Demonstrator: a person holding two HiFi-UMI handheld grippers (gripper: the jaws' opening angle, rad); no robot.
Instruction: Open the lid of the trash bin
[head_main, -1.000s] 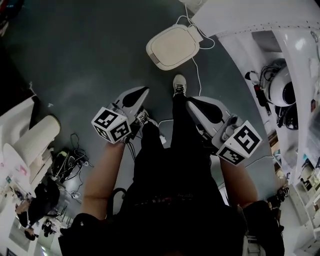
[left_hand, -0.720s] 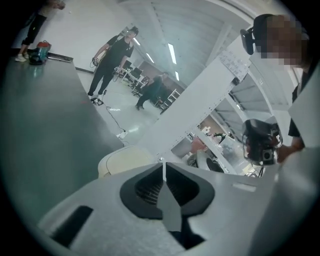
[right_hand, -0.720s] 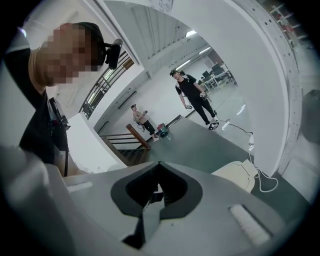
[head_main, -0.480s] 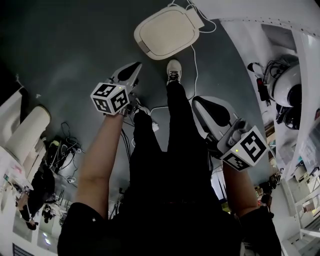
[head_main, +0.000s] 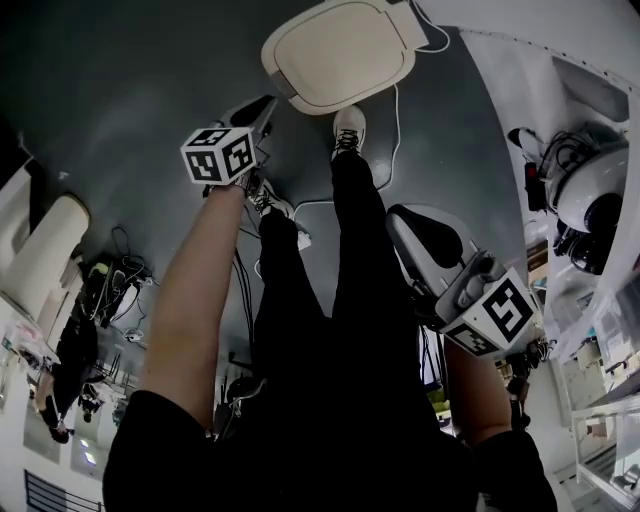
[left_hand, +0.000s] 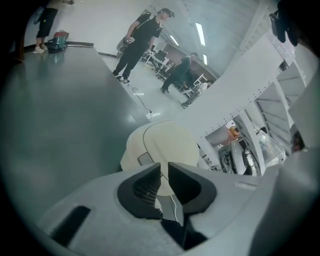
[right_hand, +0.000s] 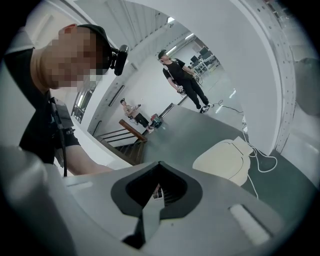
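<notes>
The trash bin (head_main: 340, 50) stands on the grey floor at the top of the head view, its rounded cream lid lying flat and closed. My left gripper (head_main: 265, 105) is stretched forward, its tips just short of the lid's near left edge. In the left gripper view the bin (left_hand: 165, 142) sits straight beyond the left gripper (left_hand: 164, 165), whose jaws stand a narrow slit apart with nothing between them. My right gripper (head_main: 400, 215) hangs back beside the person's right leg, shut and empty. The right gripper view shows the bin (right_hand: 225, 160) lower right of the right gripper (right_hand: 159, 164).
A white cable (head_main: 392, 130) trails across the floor from the bin past the person's white shoe (head_main: 347, 130). A white perforated frame (head_main: 520, 70) with gear on it lines the right. White cylinders (head_main: 40, 250) and tangled cords lie left. People stand far off (left_hand: 142, 35).
The person has stepped closer to the bin, which now sits larger at the frame's top. The left gripper has reached forward to the lid's near edge; the right gripper stayed back.
</notes>
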